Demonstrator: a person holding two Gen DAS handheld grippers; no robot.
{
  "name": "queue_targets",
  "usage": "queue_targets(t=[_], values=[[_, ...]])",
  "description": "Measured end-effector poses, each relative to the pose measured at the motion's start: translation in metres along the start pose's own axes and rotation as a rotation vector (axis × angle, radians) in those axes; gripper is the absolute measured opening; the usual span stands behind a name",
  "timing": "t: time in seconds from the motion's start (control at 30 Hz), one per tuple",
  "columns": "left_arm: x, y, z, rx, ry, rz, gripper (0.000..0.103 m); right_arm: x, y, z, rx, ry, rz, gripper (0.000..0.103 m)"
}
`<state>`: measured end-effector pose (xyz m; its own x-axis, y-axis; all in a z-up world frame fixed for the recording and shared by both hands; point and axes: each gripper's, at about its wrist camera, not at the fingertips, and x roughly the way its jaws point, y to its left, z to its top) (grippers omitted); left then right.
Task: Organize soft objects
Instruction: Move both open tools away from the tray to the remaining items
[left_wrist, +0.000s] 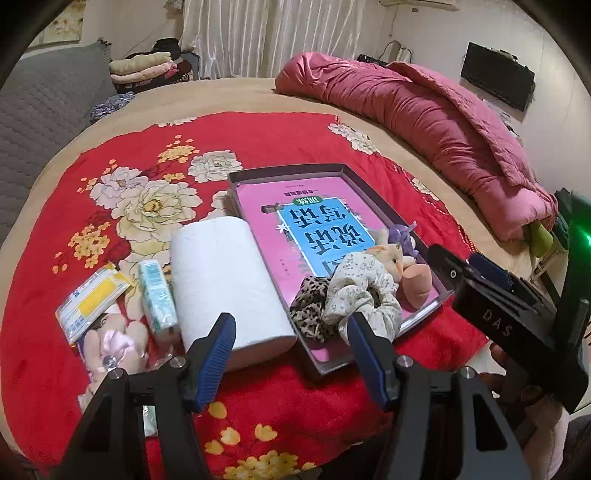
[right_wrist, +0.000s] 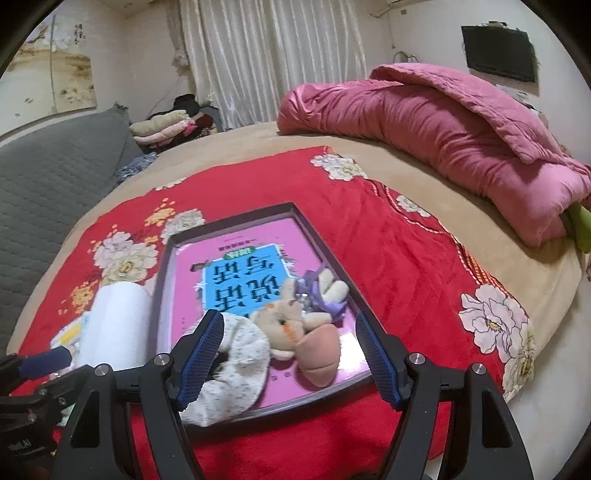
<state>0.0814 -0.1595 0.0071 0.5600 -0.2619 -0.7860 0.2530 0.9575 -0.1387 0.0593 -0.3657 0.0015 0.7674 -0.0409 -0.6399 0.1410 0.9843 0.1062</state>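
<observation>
The left gripper hangs over the near edge of the red floral blanket with its blue-padded jaws spread wide and nothing between them; the pads touch nothing. The right gripper is likewise spread wide and empty, poised above the near end of the tray. Seen from the left wrist camera, the right gripper's black body bears the letters "DAS".

Just beyond the left gripper lies a white paper roll on its side, touching the tray's left wall. Left of the roll sits a small green tissue pack, then a flat yellow-labelled packet, and nearest, a pale pink plush toy, all on the blanket outside the tray.

The shallow dark-rimmed tray holds a pink book with a blue panel of large Chinese characters, upside down from here; I cannot read the smaller print. On the near end of the book lie a leopard-print scrunchie and a cream floral scrunchie, touching each other. Just behind them rests a beige plush animal with an orange foot, and beside it a small plush with a purple bow.

Farther off, a crumpled pink quilt lies across the tan bed, with folded clothes, white curtains and a wall-mounted black screen beyond.
</observation>
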Motion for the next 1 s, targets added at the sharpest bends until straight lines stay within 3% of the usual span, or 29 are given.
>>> queue_targets(t=[0.13, 0.3, 0.7, 1.0], values=[[-0.01, 0.008, -0.004, -0.005, -0.014, 0.018, 0.062, -0.012, 0.016, 0.006, -0.023, -0.021, 0.037, 0.075], [-0.029, 0.035, -0.006, -0.079, -0.04, 0.021, 0.062, -0.03, 0.044, 0.014, -0.075, -0.051, 0.098, 0.075], [-0.069, 0.135, -0.026, -0.253, -0.096, 0.146, 0.062, -0.067, 0.094, 0.02, -0.187, -0.109, 0.173, 0.075], [-0.085, 0.2, -0.042, -0.387, -0.12, 0.219, 0.062, -0.078, 0.141, 0.017, -0.275, -0.091, 0.258, 0.075]])
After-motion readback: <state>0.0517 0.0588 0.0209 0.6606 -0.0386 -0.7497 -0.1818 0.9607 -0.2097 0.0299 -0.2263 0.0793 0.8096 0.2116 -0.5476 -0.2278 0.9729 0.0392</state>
